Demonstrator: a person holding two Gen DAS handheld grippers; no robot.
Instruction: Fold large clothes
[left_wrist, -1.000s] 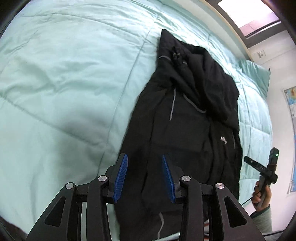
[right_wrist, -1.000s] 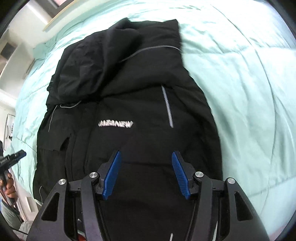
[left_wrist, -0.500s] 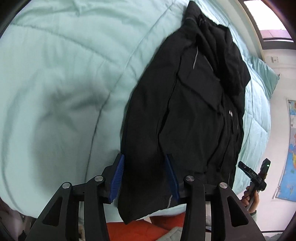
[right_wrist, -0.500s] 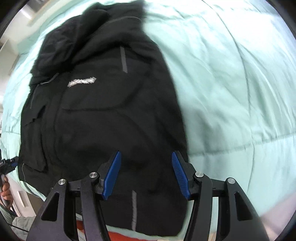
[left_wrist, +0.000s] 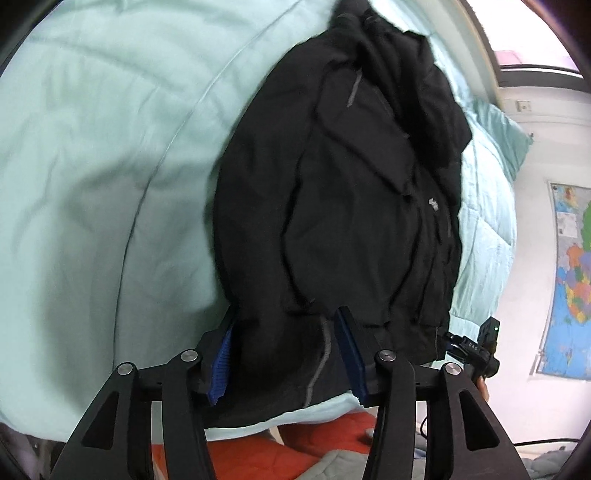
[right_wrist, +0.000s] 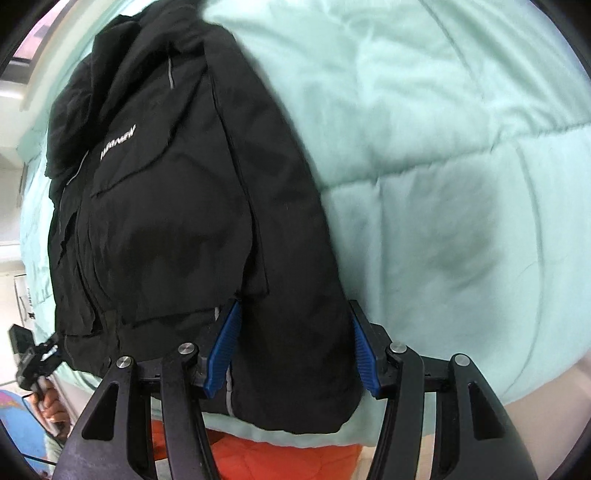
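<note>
A: Left claw (left_wrist: 286, 334): blue pads spread wide, one on each side of the jacket's hem corner; whether they touch the cloth cannot be told.

B: Right claw (right_wrist: 295, 332): likewise spread, blue pads straddling the hem at the other bottom corner; nothing pinched.

A: Jacket (left_wrist: 332, 206): black, one item, laid lengthwise on the bed, collar end far from the claws, hem at the near edge. Grey stripes on the front; small white logo on the chest (right_wrist: 118, 142).

B: Quilt (right_wrist: 424, 166): pale green, stitched in large squares, covering the bed under the jacket. Pillow (left_wrist: 496, 136): same green, beyond the jacket.

A: Orange cloth (right_wrist: 280, 458): below the bed's near edge.

B: Map (left_wrist: 570, 280): coloured, on the wall.
</note>
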